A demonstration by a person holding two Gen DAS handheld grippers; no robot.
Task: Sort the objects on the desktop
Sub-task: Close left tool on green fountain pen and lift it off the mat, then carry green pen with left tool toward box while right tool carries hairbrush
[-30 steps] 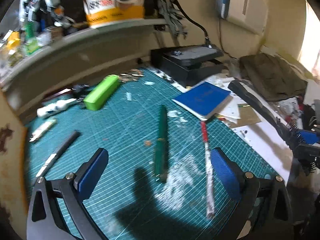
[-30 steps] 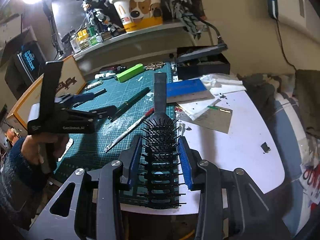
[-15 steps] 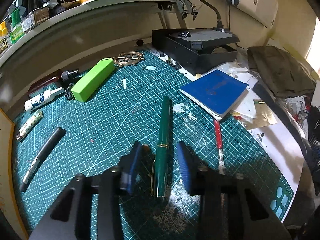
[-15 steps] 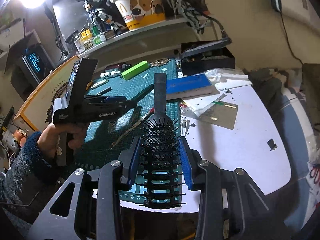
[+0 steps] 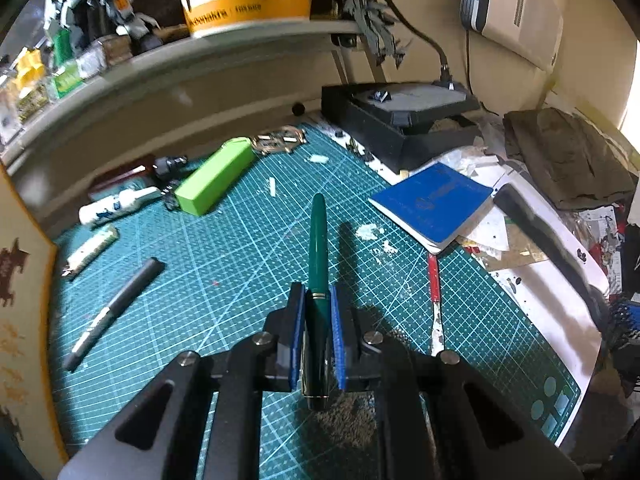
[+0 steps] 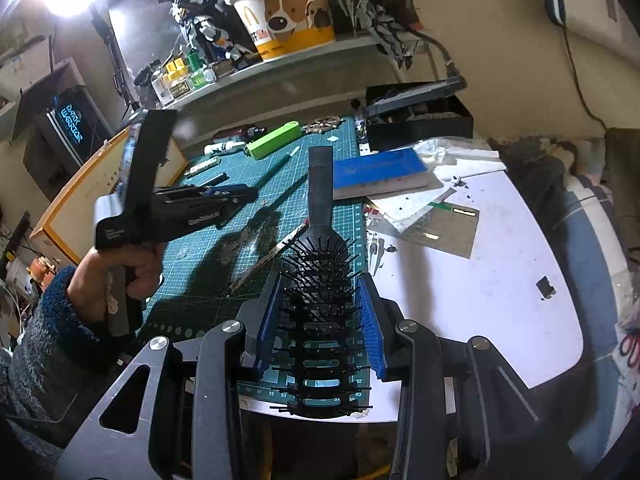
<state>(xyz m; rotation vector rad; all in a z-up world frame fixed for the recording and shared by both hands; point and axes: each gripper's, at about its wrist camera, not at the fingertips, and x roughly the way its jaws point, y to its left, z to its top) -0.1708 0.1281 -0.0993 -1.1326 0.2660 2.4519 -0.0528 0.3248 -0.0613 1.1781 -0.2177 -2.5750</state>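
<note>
With the left gripper clamped on the green pen above the cutting mat and the right gripper gripping the black hairbrush over the bench's edge, both pickups look done, so next comes carrying each to its place.

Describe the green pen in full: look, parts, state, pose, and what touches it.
The green pen is a slim, glossy, dark green barrel, plastic by its look, with a thin gold band near the cap end and a rounded far tip. The left gripper is shut on its near end, both blue pads pressing its sides. It points forward, away from the camera, over the teal cutting mat. Its shadow falls on the mat to its right, so it appears lifted. The near end is partly hidden between the fingers.
</note>
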